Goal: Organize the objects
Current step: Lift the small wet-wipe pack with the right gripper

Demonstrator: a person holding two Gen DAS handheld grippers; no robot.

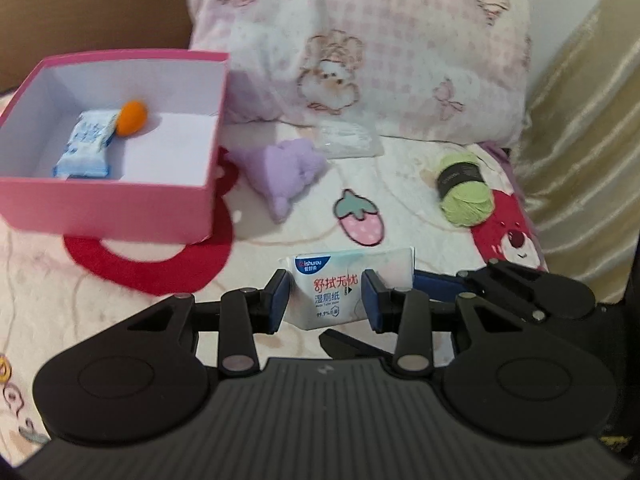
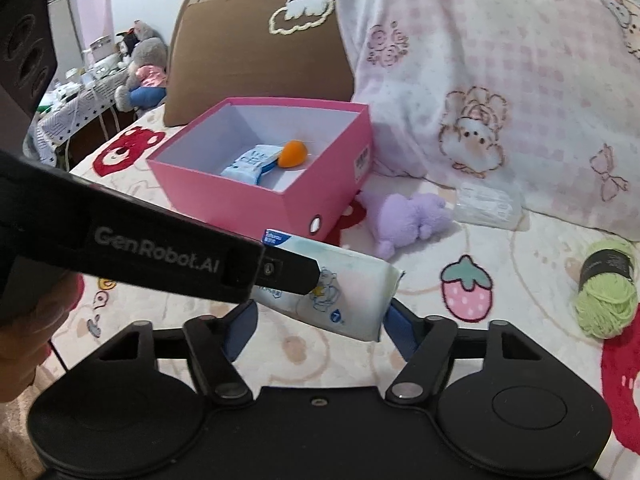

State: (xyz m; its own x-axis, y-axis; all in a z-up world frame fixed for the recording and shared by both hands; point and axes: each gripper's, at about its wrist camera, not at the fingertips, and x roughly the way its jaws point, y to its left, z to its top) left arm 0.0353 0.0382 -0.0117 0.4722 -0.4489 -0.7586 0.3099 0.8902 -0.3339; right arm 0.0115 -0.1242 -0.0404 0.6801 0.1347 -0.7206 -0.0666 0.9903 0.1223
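A white wet-wipe pack (image 1: 332, 280) with a blue label hangs above the bed, and my left gripper (image 1: 325, 300) is shut on it across its width. In the right wrist view the same pack (image 2: 352, 300) lies lengthwise between the blue pads of my right gripper (image 2: 320, 324). Both pads sit against its ends. The left gripper's black finger (image 2: 292, 272) crosses the pack from the left. An open pink box (image 1: 108, 208) stands on the bed to the left. It holds a blue-and-white packet (image 1: 86, 146) and an orange ball (image 1: 133, 117).
On the bedspread lie a purple plush (image 1: 288, 168), a green yarn ball (image 1: 464, 188) and a clear plastic packet (image 1: 348, 140). A pink checked pillow (image 1: 400, 40) and a brown cushion (image 2: 256, 52) stand behind. A person's hand (image 2: 24, 340) shows at lower left.
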